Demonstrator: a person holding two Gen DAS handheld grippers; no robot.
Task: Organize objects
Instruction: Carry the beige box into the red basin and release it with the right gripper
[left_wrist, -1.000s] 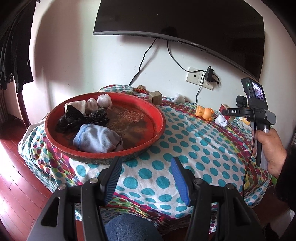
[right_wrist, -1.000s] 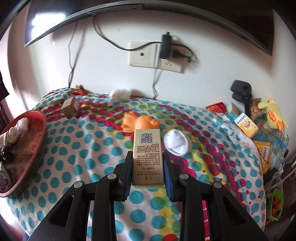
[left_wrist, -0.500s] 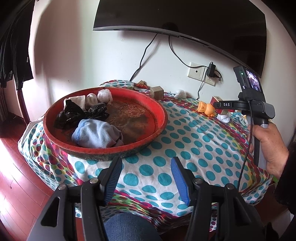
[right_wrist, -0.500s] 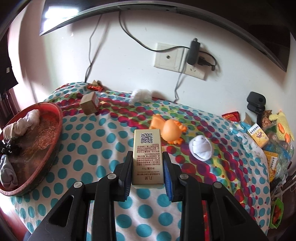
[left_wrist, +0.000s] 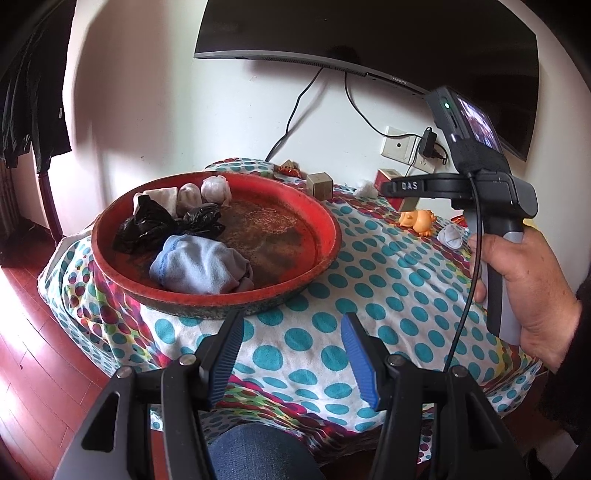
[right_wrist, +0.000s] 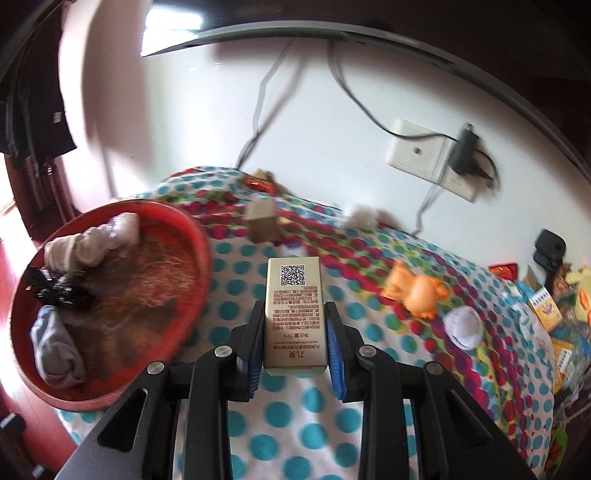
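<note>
Since the earlier frame the right tongs (right_wrist: 294, 339) have swung left toward the red basin (right_wrist: 201, 258), carrying the gold box (right_wrist: 295, 314); basin now fills more of the right wrist view. Right tongs clenched on the box's two long sides, its long axis running forward along the fingers, QR end away from the hand. Box hangs over the dotted tabletop (right_wrist: 236, 288), just right of the basin rim, not yet over it. Left tongs (left_wrist: 291, 354) released, holding nothing, parked at the basin's near edge, pointing down at it. Right hand (left_wrist: 528, 291) is nearer. Likely next: carry on left, drop box in the basin
</note>
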